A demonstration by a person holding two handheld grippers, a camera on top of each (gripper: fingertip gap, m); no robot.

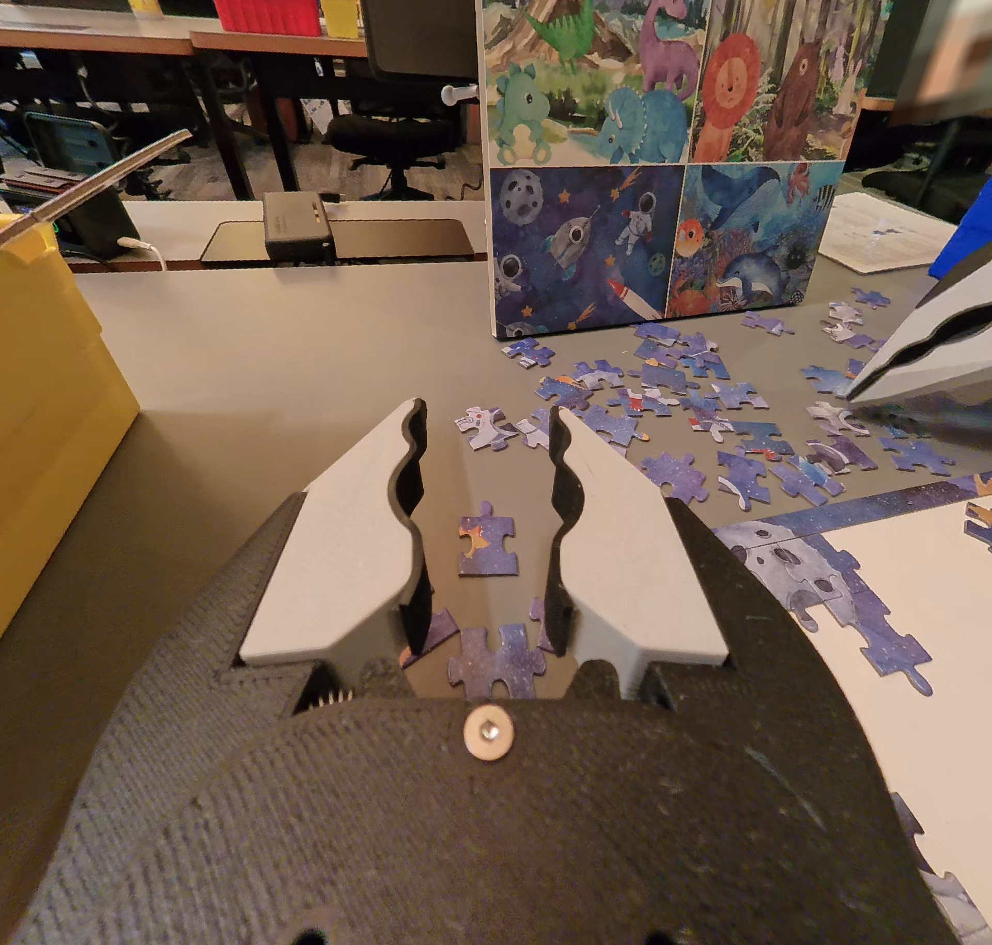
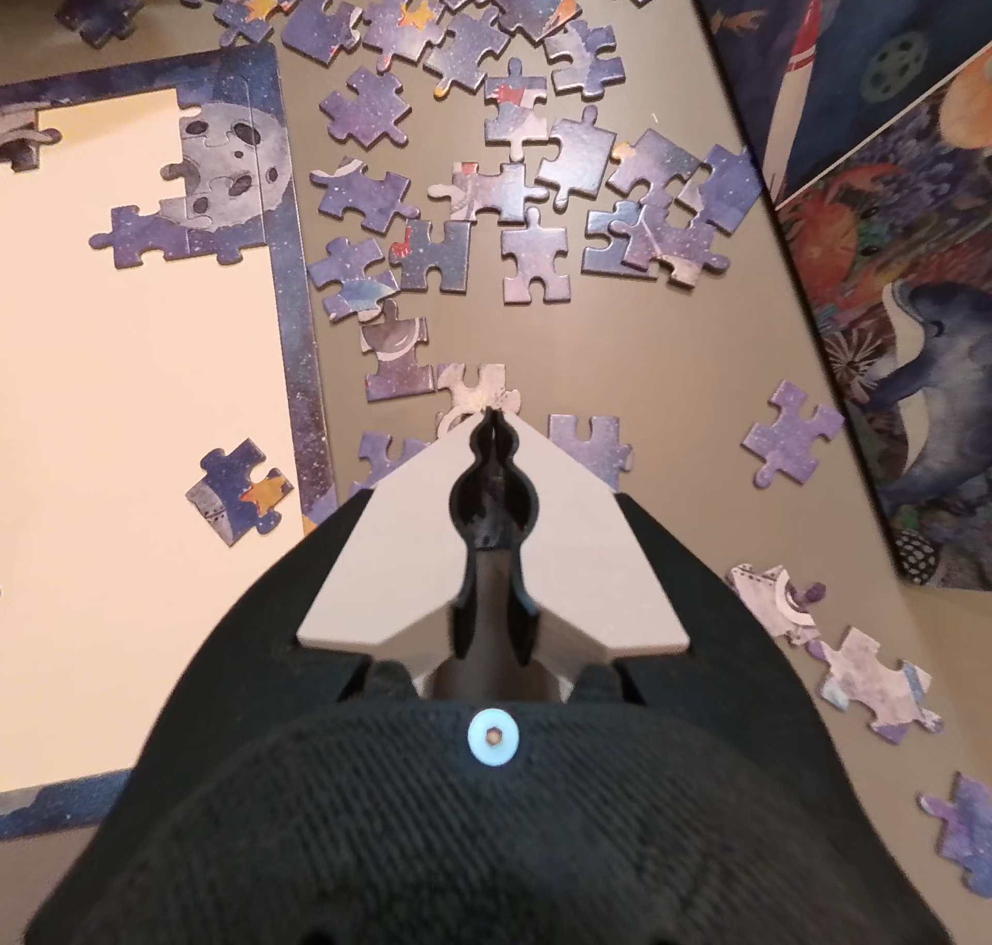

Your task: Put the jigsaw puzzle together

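Hovering over scattered puzzle pieces [image 2: 472, 189] on the grey bench [image 1: 279, 339].
Left hand-held gripper [image 1: 488, 414] gapes wide, gripping nothing — right hand-held gripper [image 2: 491, 412] has its tips pinched together at a pale puzzle piece [image 2: 475, 382] beside the puzzle frame [image 2: 300, 329].

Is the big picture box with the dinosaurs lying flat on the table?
No, the picture box stands upright on its edge on the grey table, with loose puzzle pieces scattered in front of it.
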